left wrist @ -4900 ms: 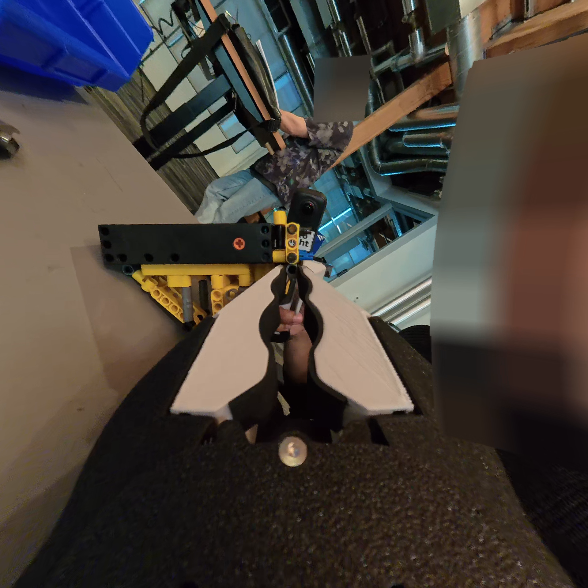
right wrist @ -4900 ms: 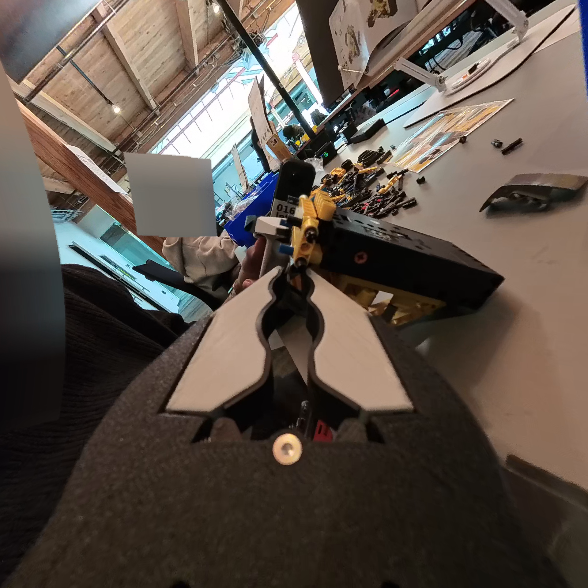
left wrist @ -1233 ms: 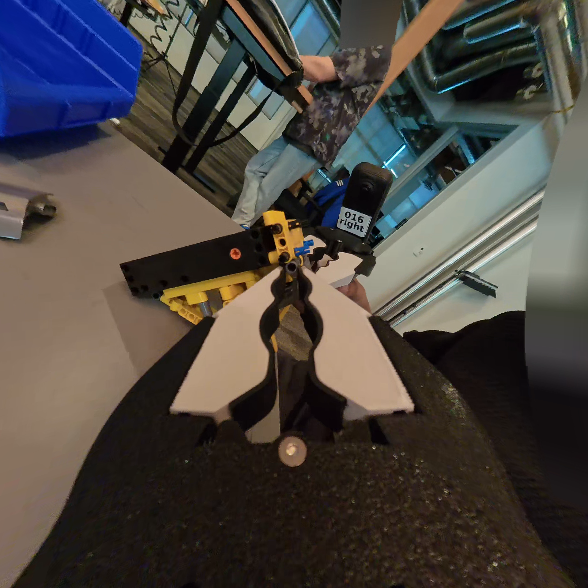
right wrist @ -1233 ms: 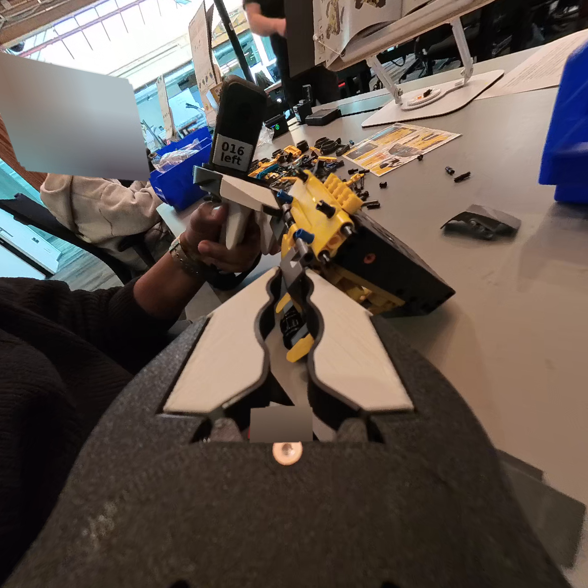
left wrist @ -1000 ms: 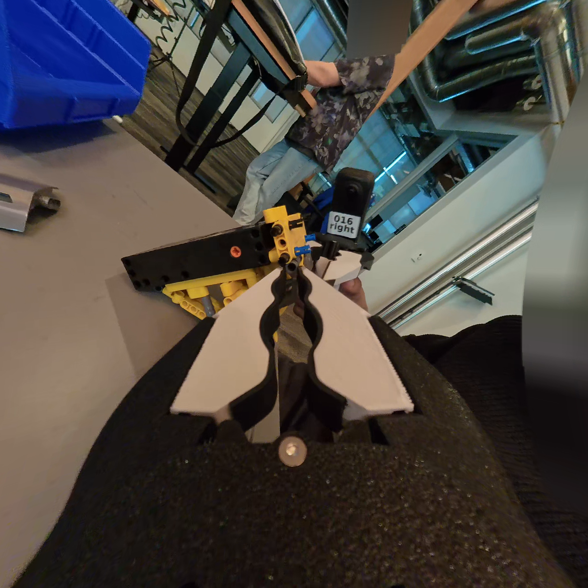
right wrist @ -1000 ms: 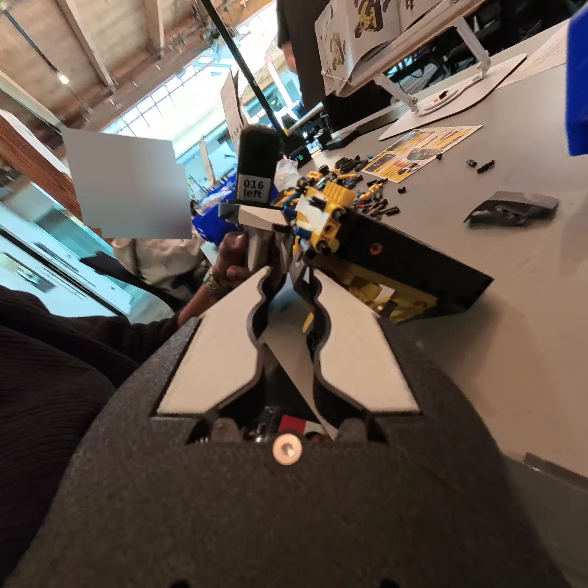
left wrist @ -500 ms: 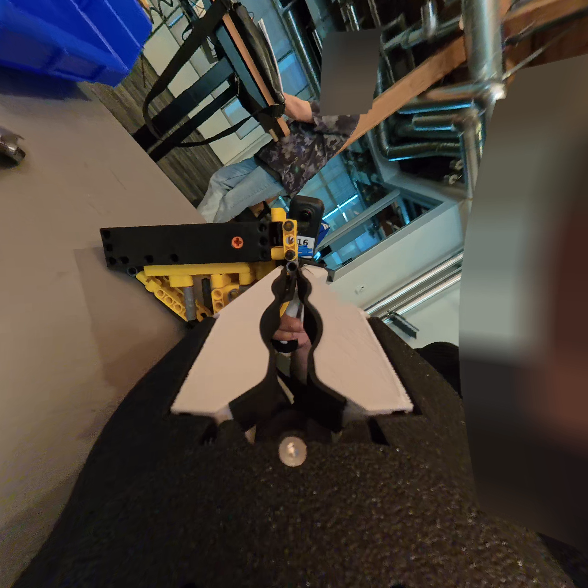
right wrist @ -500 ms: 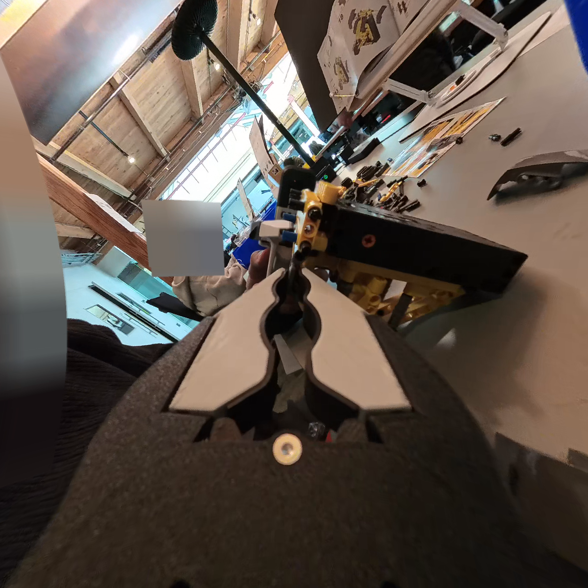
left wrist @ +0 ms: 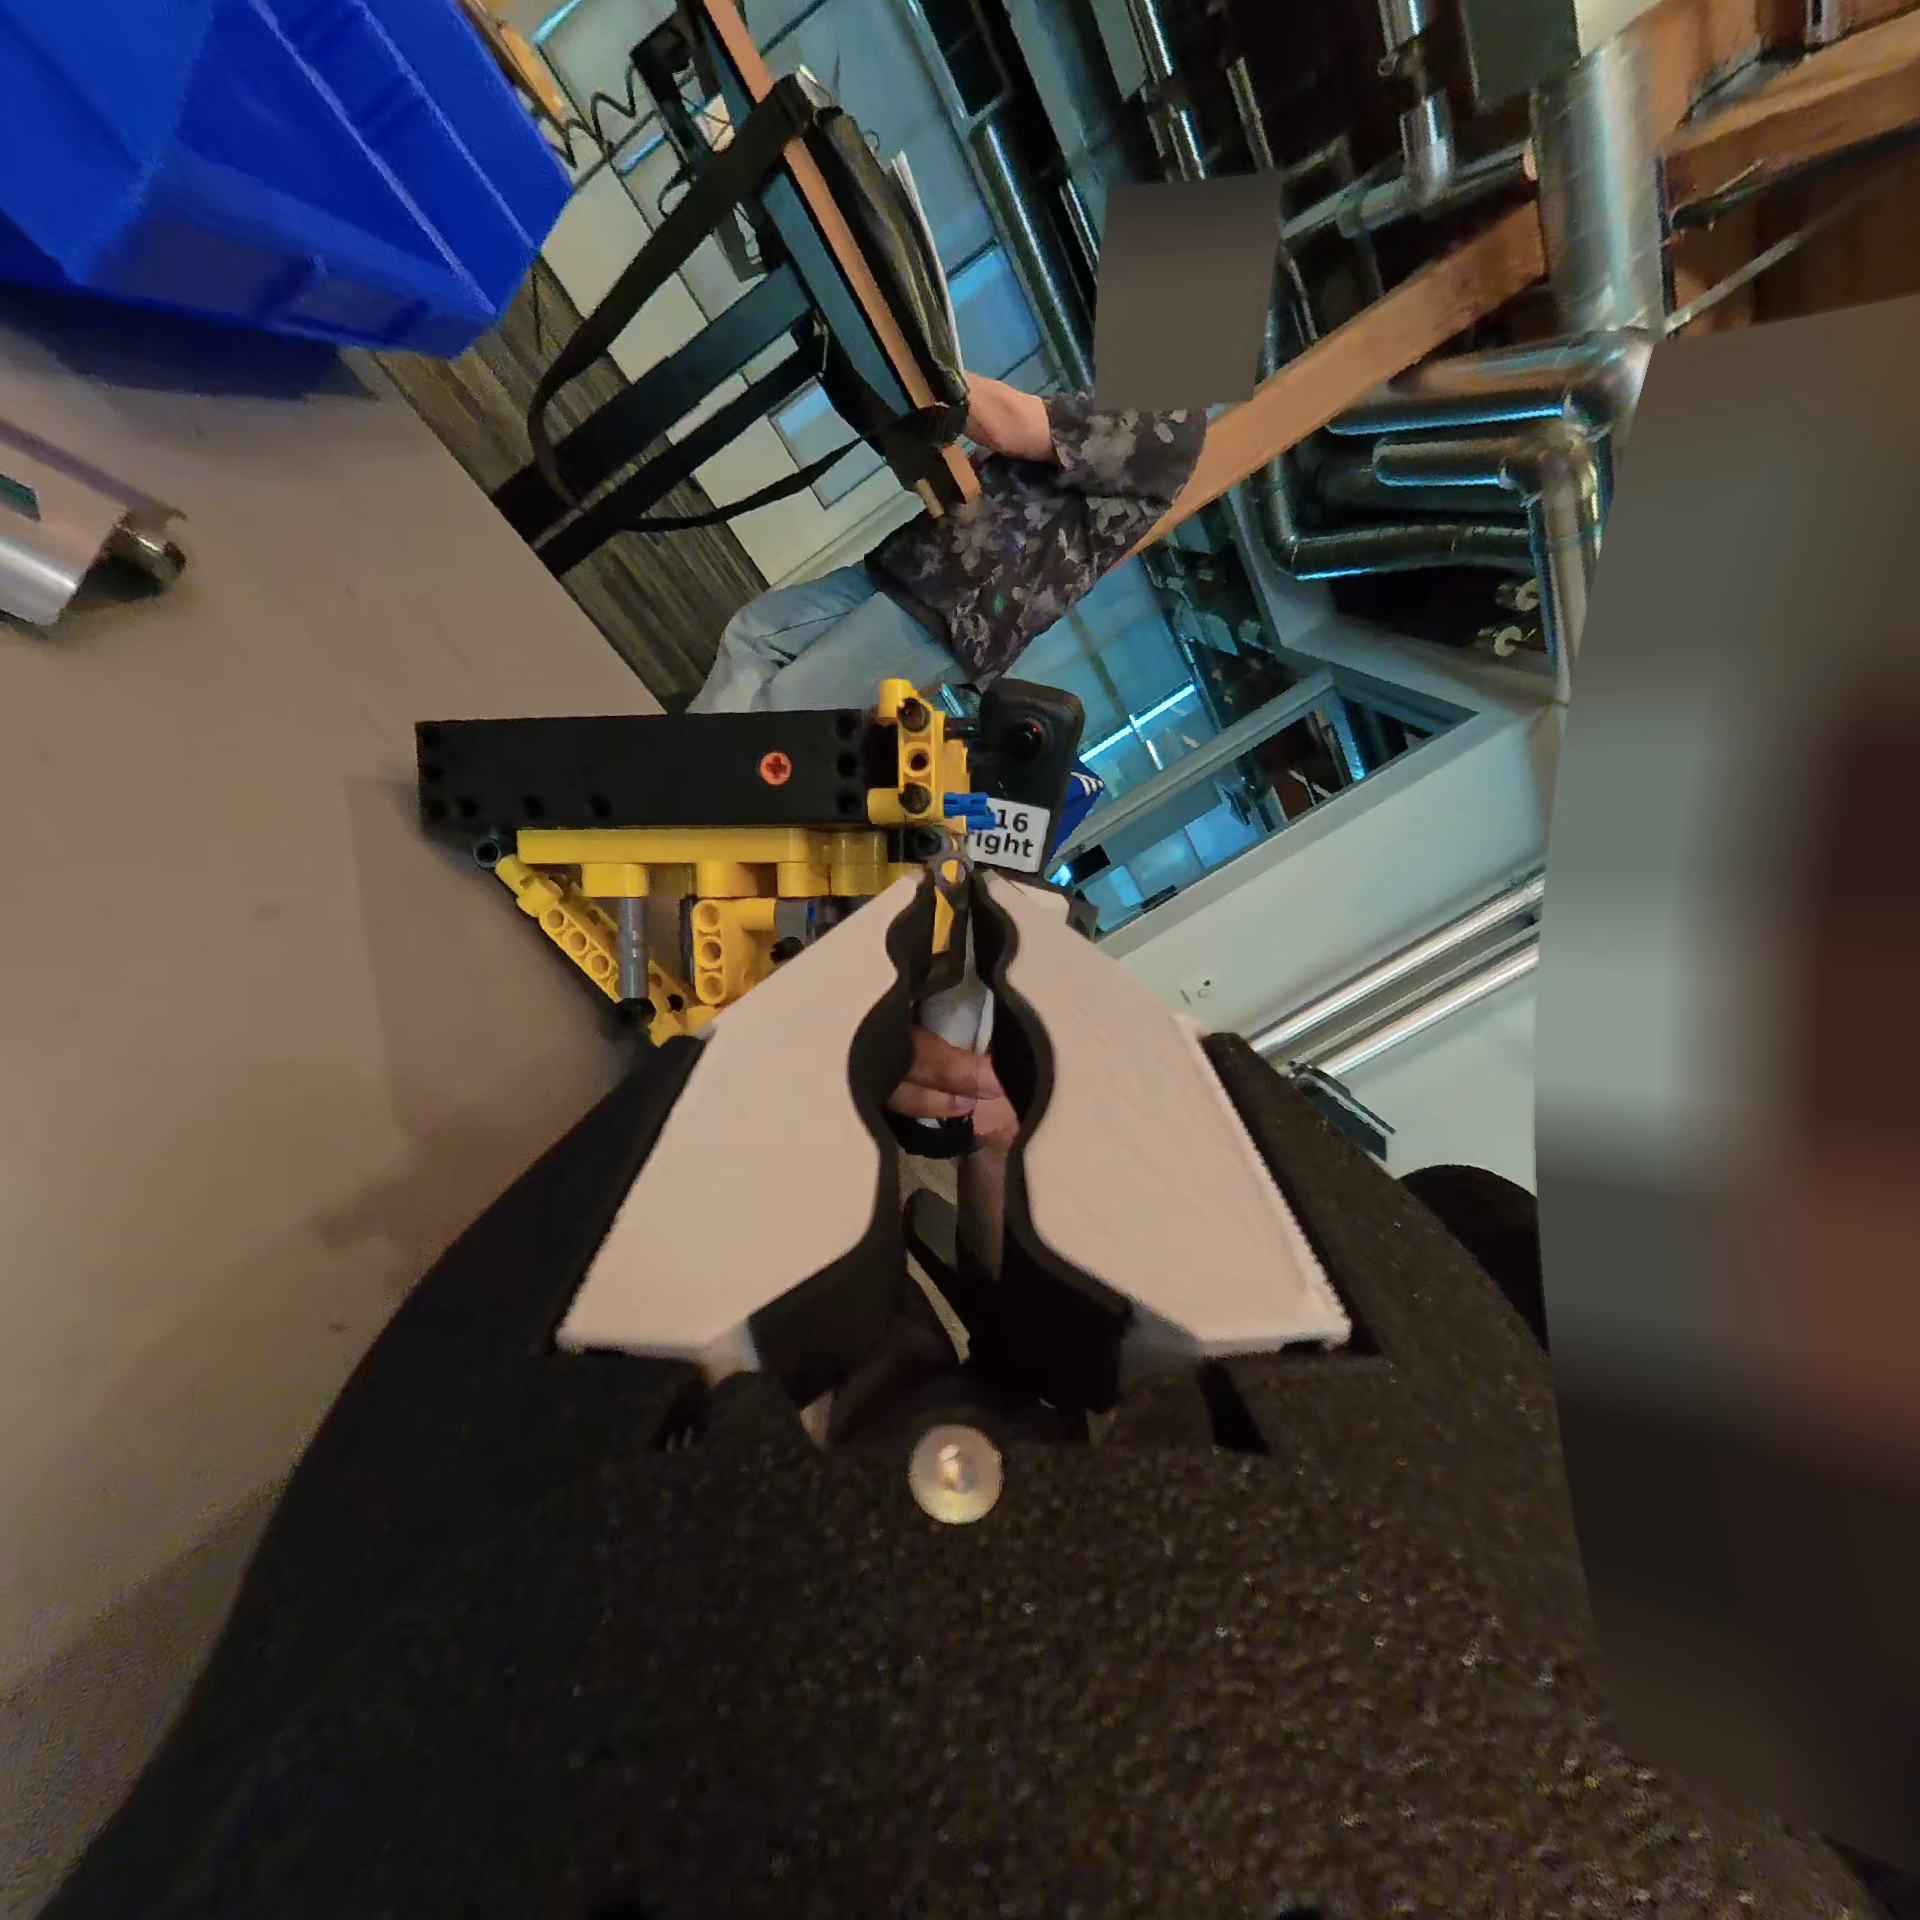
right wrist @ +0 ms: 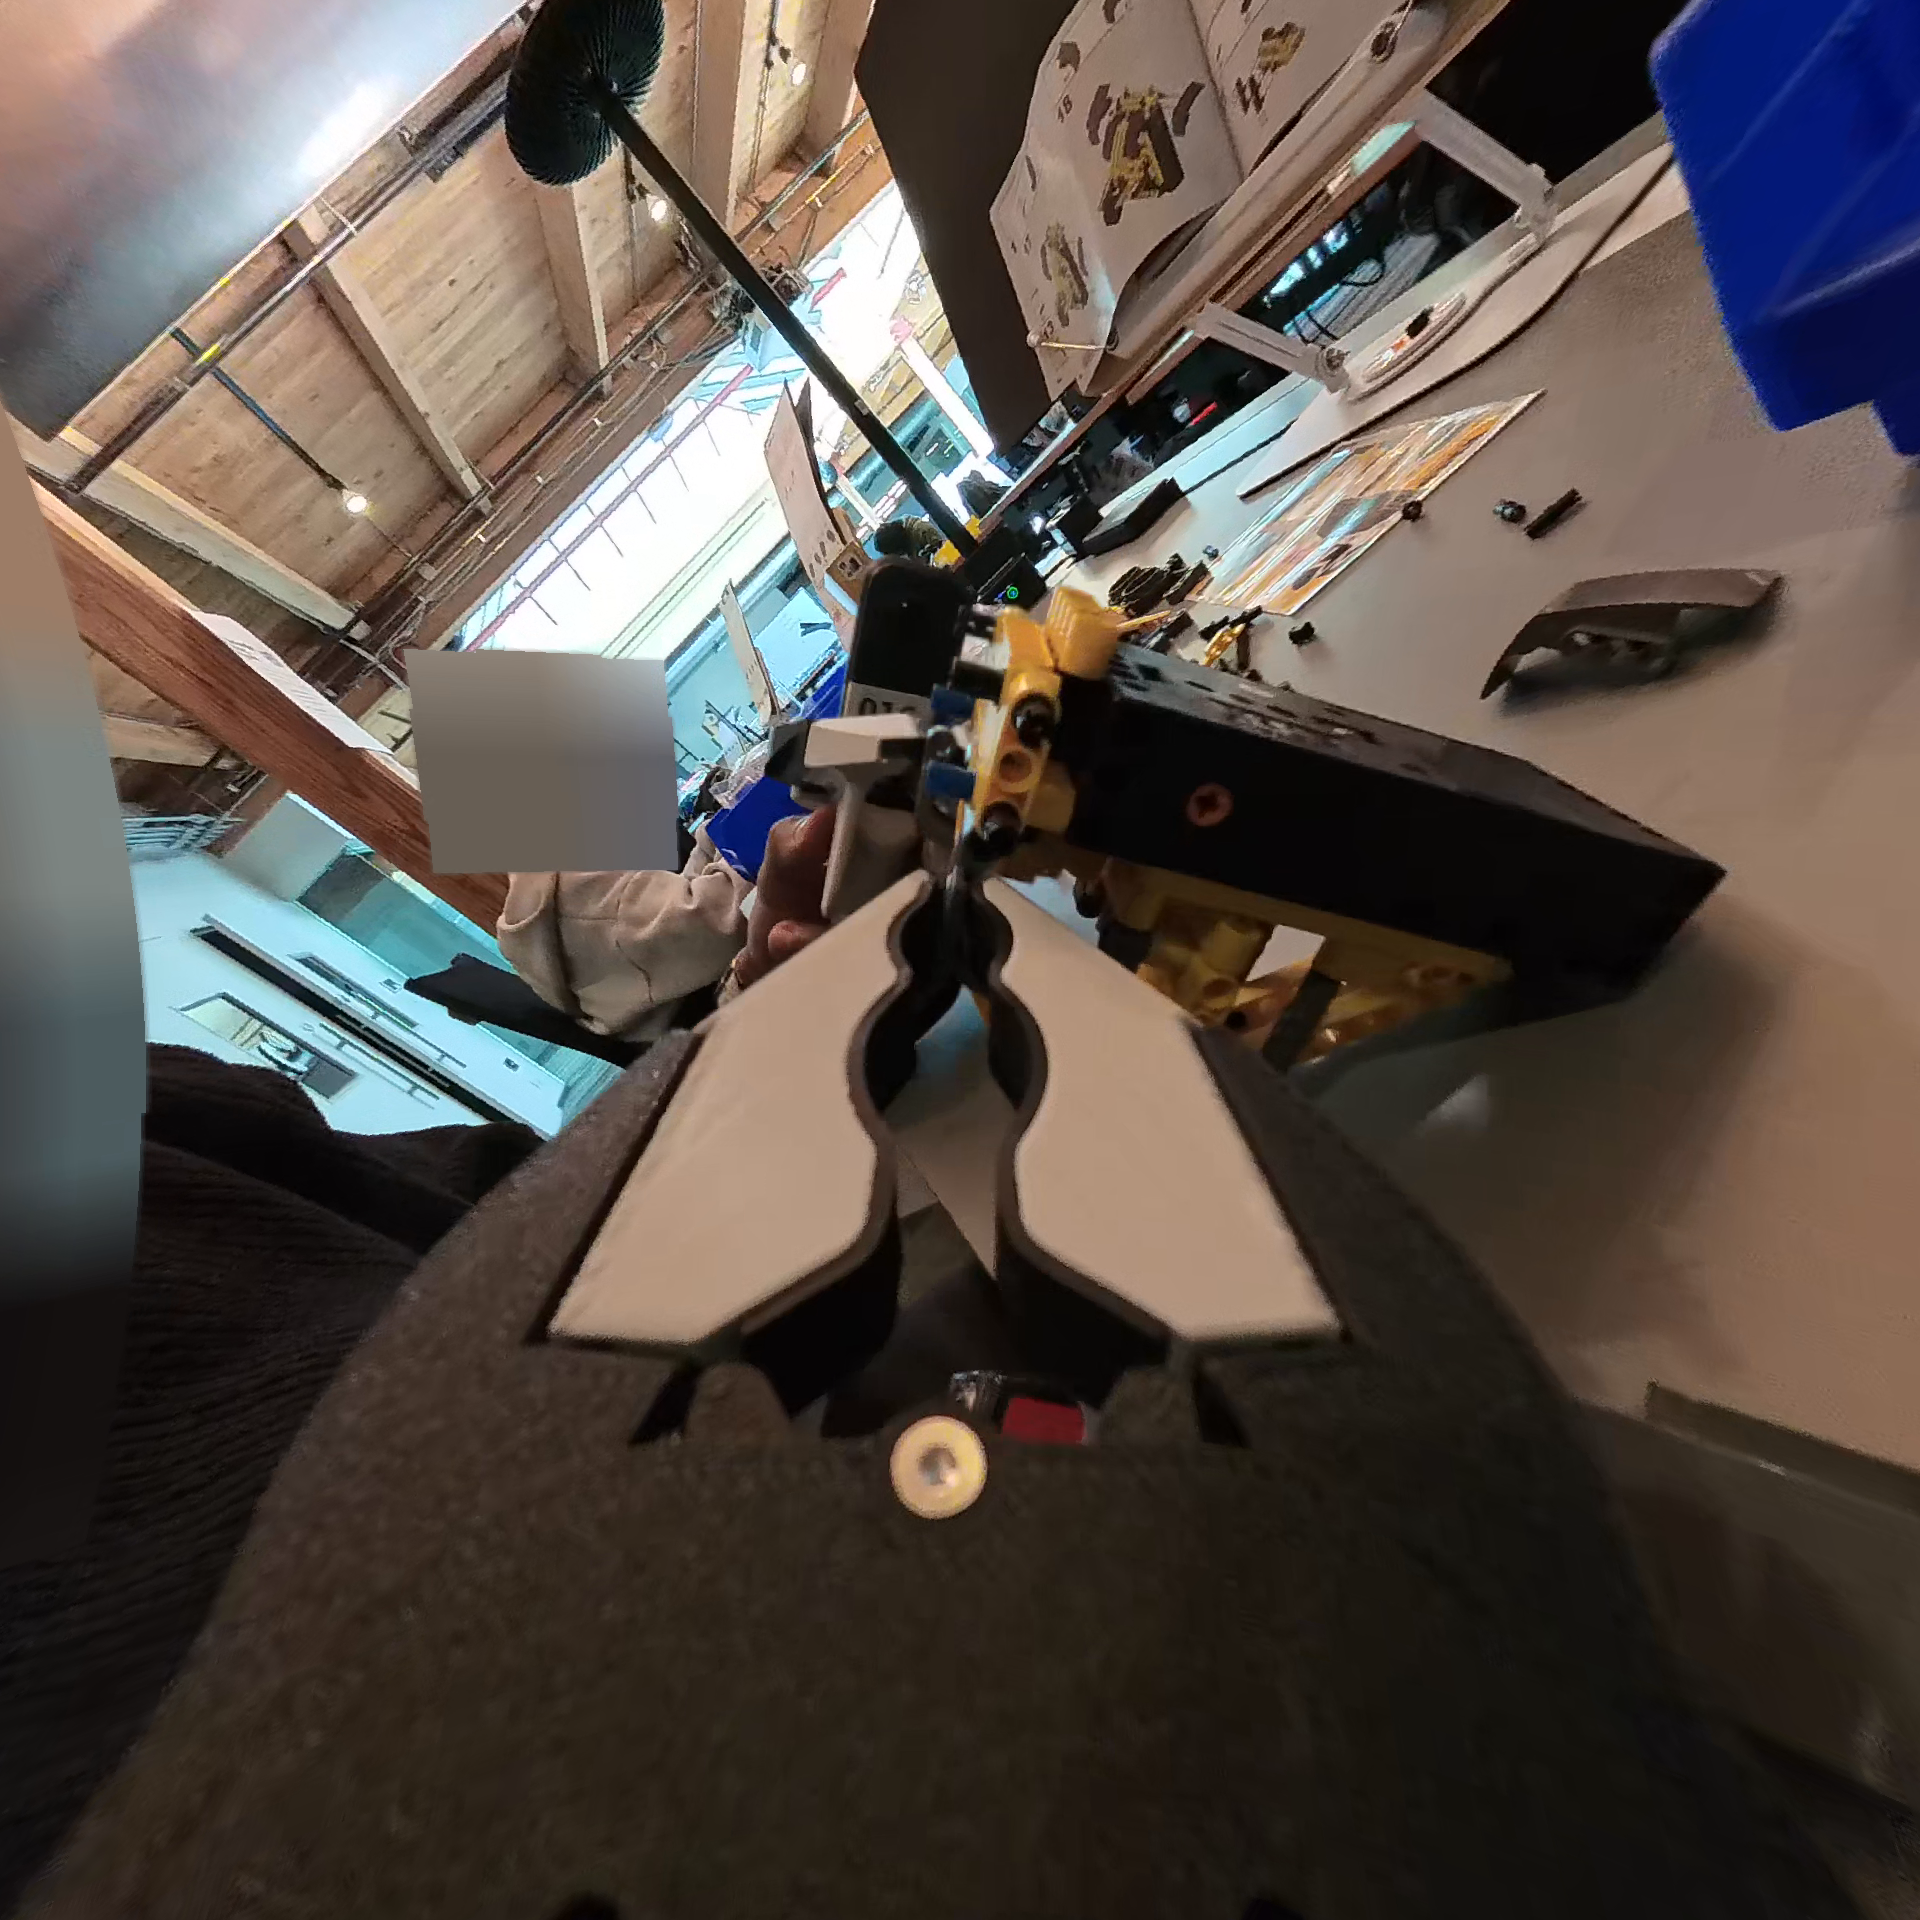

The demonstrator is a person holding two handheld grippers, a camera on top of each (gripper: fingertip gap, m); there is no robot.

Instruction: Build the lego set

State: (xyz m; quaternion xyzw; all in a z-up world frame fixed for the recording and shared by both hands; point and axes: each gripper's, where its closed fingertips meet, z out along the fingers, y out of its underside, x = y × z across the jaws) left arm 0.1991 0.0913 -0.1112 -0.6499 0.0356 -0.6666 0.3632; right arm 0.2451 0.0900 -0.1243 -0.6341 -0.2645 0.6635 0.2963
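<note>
A black and yellow brick model (left wrist: 644, 769) rests with its far end on the grey table (left wrist: 208, 1039); its near end is lifted. My left gripper (left wrist: 951, 881) is shut on a small dark pin at the model's yellow end. My right gripper (right wrist: 961, 883) is shut on the same end of the model (right wrist: 1351, 821) from the opposite side. Each gripper shows in the other's view: the right one (left wrist: 1023, 758) behind the model, the left one (right wrist: 862, 764) just left of it, held by a hand. Blue pins (right wrist: 951, 779) stick out of the yellow end.
A blue bin (left wrist: 229, 156) and a silver part (left wrist: 62, 561) lie at the far left. In the right wrist view a grey curved panel (right wrist: 1631, 634), loose pieces (right wrist: 1174, 592), a printed sheet (right wrist: 1371, 509), a booklet on a stand (right wrist: 1143, 156) and a blue bin (right wrist: 1808, 208). People sit nearby. The gap from one gripper's tips to the other's is roughly 6 centimetres.
The right gripper's fingers stood slightly apart a second ago and are now closed on the model's end. Both grippers have tilted, and the model has come down flatter toward the table.
</note>
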